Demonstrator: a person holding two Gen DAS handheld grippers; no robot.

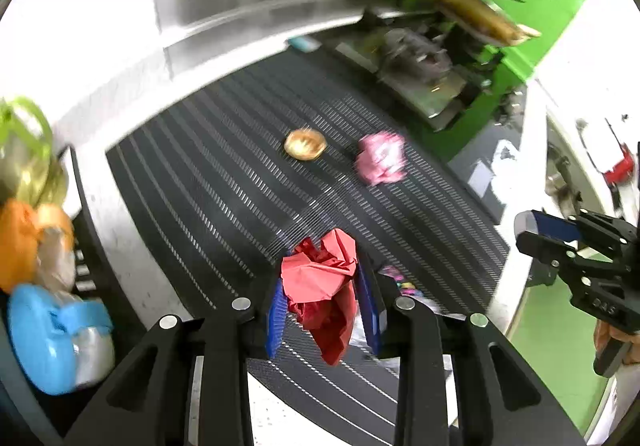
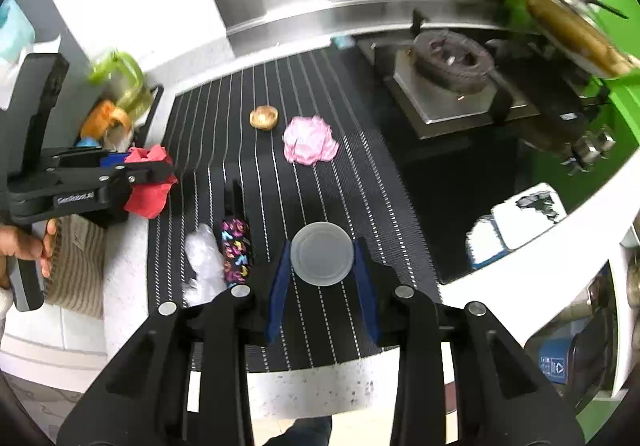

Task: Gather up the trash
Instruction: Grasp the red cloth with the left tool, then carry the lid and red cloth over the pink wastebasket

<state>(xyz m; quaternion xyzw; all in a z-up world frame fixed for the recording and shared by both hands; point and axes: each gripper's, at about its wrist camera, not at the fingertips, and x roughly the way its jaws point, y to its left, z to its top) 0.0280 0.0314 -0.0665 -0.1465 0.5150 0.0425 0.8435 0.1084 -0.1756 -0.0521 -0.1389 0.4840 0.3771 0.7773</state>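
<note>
Counter (image 2: pixel 304 386): pale speckled top, mostly covered by one black pinstriped mat (image 2: pixel 320 173) on which the loose trash lies, so every piece sits within easy reach of both grippers.

One gas burner (image 2: pixel 450 59) stands at the far right end of the mat, apart from the trash.

Left gripper (image 1: pixel 322 310): clamped on one crumpled red paper wad (image 1: pixel 320 286), lifted clear of the mat; judged to be in carry, since the paper hangs free between the blue pads.

Right gripper (image 2: pixel 322 270): closed on the edges of one translucent round lid (image 2: pixel 322 254), held flat above the mat; likely gripped edgewise because the disc is too thin to take any other way.

Trash left on the mat, counted:
- 1 pink crumpled paper (image 2: pixel 310 145), mid-mat.
- 1 clear crumpled plastic (image 2: pixel 204 266), near the left edge.
- 1 dark wrapper with coloured print (image 2: pixel 236 250), touching that plastic.
- 1 gold foil cup (image 2: pixel 264 117), just beside the pink paper.

Total: 6 pieces, 2 held, 4 lying. No bin identified.
</note>
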